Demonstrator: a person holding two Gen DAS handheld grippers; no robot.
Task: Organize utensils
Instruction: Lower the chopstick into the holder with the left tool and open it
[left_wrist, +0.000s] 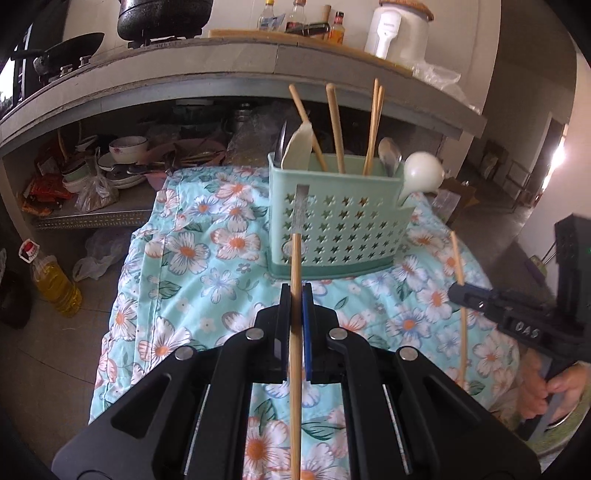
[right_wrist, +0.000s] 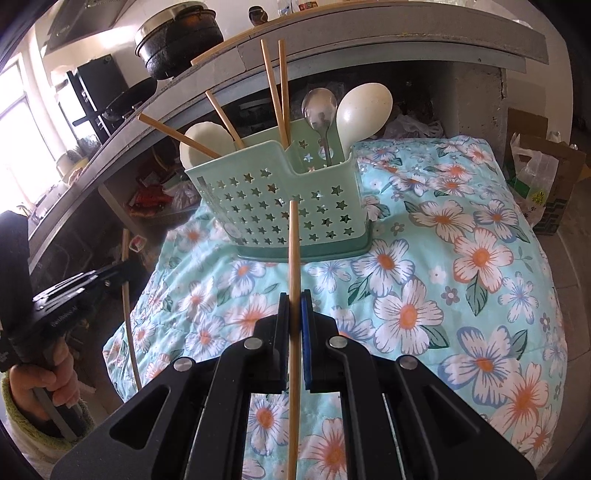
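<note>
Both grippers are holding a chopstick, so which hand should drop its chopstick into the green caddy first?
Probably the right gripper: in its view the chopstick points toward the green caddy, which looks nearer. The left gripper also aims its chopstick there, so it's close.

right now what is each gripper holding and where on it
Left gripper is shut on a chopstick, pinched partway along its shaft. Right gripper is shut on another chopstick, also mid-shaft.
</note>
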